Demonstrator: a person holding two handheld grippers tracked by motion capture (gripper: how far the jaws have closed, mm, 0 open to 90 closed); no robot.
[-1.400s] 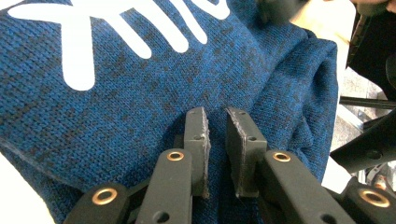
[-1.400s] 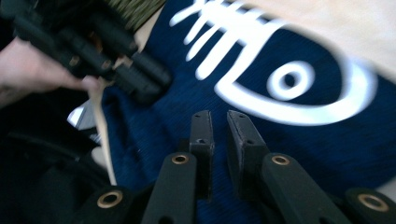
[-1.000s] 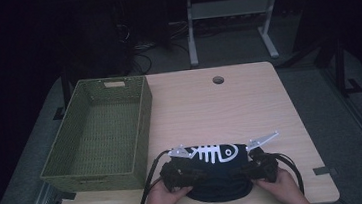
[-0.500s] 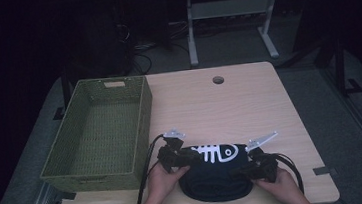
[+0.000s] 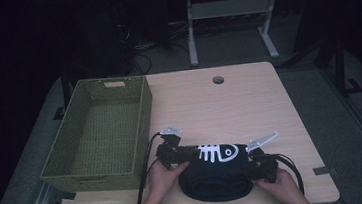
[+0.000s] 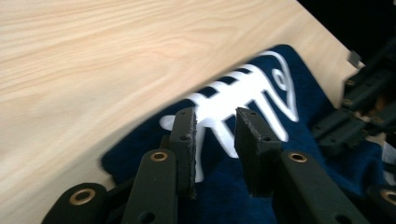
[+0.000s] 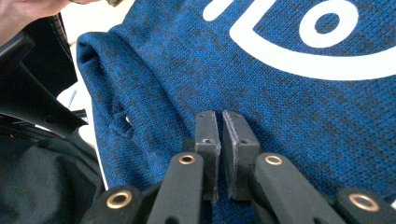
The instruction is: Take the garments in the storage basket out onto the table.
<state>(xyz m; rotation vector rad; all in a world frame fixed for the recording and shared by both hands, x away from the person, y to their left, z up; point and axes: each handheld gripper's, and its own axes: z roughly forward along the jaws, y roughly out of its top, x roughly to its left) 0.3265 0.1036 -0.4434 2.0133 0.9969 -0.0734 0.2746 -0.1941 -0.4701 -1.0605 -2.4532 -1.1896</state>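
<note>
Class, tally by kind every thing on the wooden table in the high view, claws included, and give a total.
Green woven rectangular basket: 1
Folded dark blue knit garment with a white fish-skeleton print: 1
Black two-jaw claws: 2, the left claw and the right claw
Total: 4

A dark blue knitted garment (image 5: pixel 216 179), folded into a thick rounded bundle, lies on the tabletop (image 5: pixel 230 107) near its front edge, right of the middle. Its upper face carries a white fish-skeleton print (image 5: pixel 217 152) running sideways, the head with its ring eye toward the right. In the left gripper view the garment (image 6: pixel 261 140) lies flat with the print's ribs and spine (image 6: pixel 233 98) turned up. In the right gripper view the fabric (image 7: pixel 196 70) shows a heathered blue knit; one folded edge forms a rolled ridge (image 7: pixel 100 74) with a small pucker below it.
</note>
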